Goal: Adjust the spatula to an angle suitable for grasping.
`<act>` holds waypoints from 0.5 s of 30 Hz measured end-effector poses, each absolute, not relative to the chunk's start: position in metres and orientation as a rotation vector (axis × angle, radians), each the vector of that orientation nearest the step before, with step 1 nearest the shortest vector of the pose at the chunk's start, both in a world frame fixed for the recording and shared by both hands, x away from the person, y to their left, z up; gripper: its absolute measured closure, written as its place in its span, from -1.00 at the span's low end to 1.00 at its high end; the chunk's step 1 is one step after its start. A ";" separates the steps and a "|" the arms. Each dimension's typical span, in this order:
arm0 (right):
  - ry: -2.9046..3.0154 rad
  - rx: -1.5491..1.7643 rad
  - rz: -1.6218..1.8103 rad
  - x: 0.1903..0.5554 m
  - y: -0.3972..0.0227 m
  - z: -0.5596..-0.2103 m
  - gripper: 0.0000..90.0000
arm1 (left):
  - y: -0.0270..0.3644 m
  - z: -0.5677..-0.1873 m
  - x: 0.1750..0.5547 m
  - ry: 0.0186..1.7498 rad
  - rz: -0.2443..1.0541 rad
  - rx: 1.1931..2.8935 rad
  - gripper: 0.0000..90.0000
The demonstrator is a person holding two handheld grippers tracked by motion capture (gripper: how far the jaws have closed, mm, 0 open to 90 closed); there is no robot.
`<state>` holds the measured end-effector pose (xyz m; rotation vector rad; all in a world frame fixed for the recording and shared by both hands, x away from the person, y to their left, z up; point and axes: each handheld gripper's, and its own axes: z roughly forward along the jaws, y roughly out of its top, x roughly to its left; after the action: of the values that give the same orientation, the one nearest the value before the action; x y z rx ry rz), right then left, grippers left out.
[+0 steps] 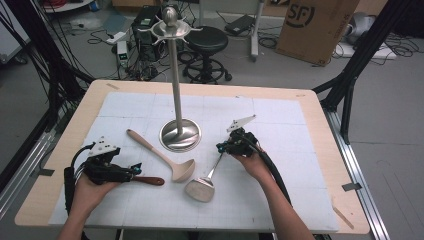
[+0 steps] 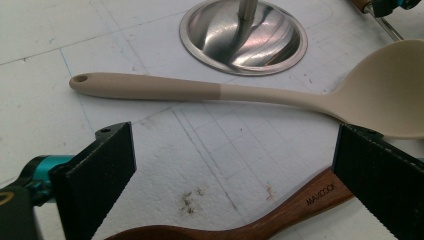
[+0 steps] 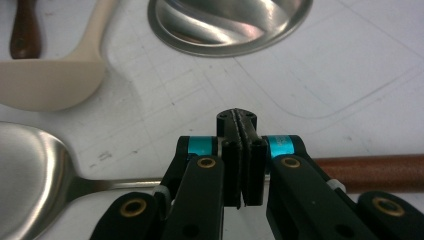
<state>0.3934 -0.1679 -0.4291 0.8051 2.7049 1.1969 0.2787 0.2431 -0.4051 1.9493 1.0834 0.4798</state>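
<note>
right tongs (image 3: pixel 242 165) closed, seemingly on the metal spatula (image 3: pixel 35 175) neck; left tongs (image 2: pixel 235 175) open above wooden handle (image 2: pixel 280 210)

Black tool (image 3: pixel 242 150), teal collars, brass screws

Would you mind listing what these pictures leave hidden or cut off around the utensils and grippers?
- Right gripper view: the right gripper covers the metal spatula where its shaft meets the handle, so whether the shut jaws pinch it is unclear.
- Left gripper view: the wooden handle runs off the bottom edge.
- High view: the left gripper hides that utensil's head.
- High view: hooks on the stand are too small.
</note>
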 end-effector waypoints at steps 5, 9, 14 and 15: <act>2.714 0.837 1.159 0.396 -0.168 -0.434 0.99 | 0.242 -0.405 0.279 1.083 0.482 1.950 -0.90; 2.710 0.837 1.151 0.397 -0.169 -0.435 0.99 | 0.242 -0.405 0.279 1.082 0.481 1.952 -0.90; 2.716 0.845 1.136 0.397 -0.171 -0.435 0.99 | 0.243 -0.405 0.279 1.082 0.481 1.951 -0.90; 2.718 0.842 1.139 0.397 -0.171 -0.435 0.99 | 0.243 -0.405 0.279 1.083 0.481 1.951 -0.90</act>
<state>0.3973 -0.1714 -0.4348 0.8421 2.7178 1.1386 0.2787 0.2428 -0.4052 1.9511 1.0825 0.4815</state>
